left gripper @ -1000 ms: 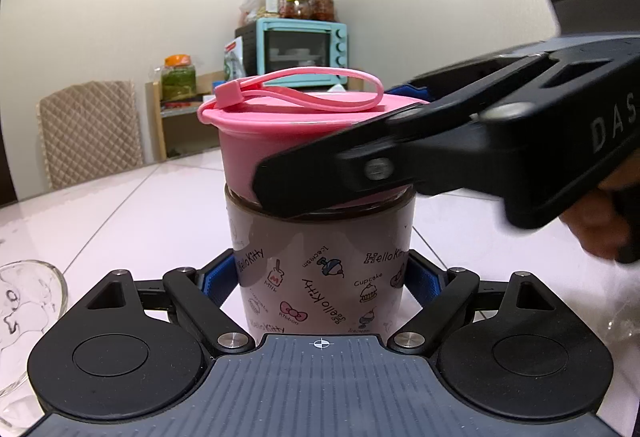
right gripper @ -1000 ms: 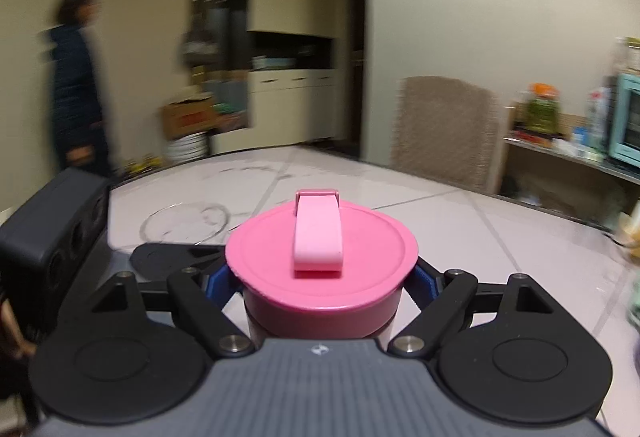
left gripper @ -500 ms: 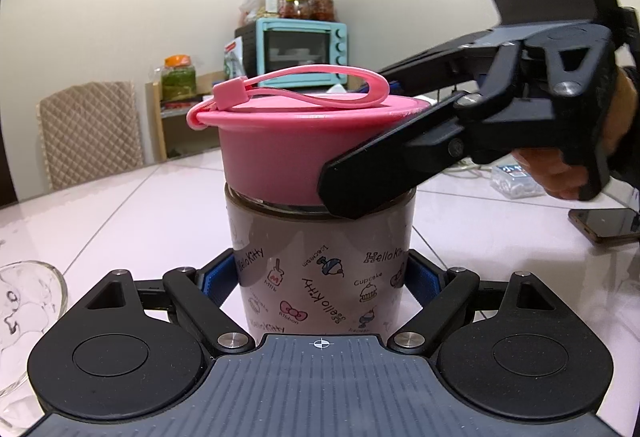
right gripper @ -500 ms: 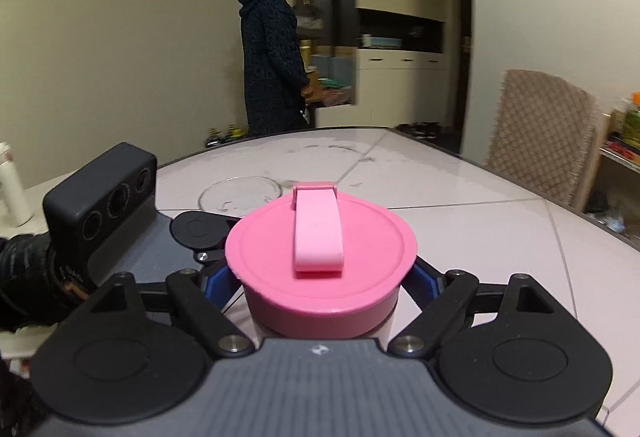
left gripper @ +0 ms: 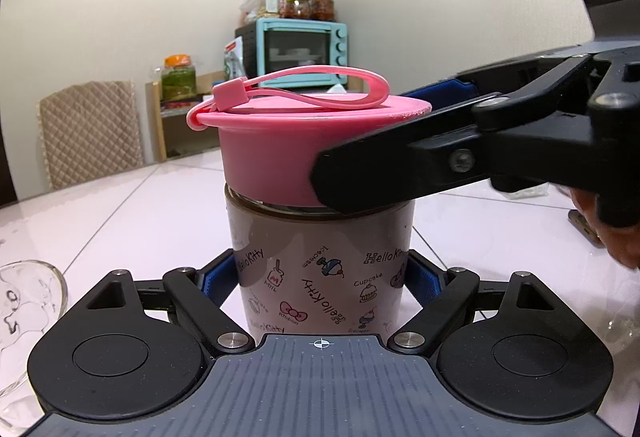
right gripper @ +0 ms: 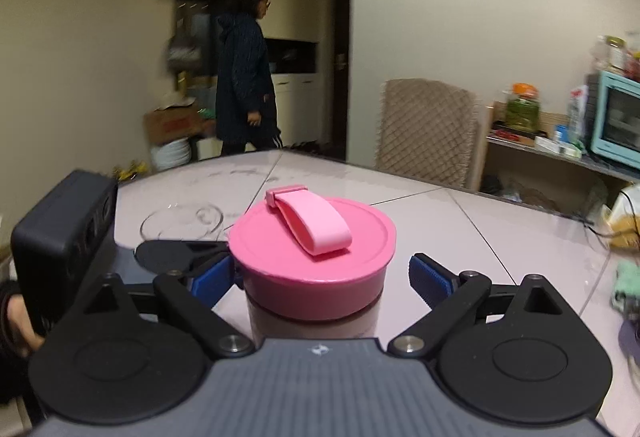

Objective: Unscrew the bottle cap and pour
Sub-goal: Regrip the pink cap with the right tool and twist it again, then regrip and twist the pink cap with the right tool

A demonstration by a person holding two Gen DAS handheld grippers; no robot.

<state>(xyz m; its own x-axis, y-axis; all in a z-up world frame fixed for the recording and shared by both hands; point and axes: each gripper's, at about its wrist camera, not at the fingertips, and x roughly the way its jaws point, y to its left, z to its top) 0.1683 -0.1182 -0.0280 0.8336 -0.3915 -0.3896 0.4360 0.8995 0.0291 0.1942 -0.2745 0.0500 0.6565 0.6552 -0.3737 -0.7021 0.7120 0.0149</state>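
Between right tongs [right gripper: 320,277]: pink cap [right gripper: 312,253]

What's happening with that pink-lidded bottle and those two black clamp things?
A person is working on unscrewing a bottle, using a handheld gripper in each hand. The left gripper is shut on the patterned bottle, holding it upright on the white table. The right gripper straddles the pink cap; its jaws have just been opening, and its right pad stands clear of the cap. The cap is on the bottle, so nothing has been poured.
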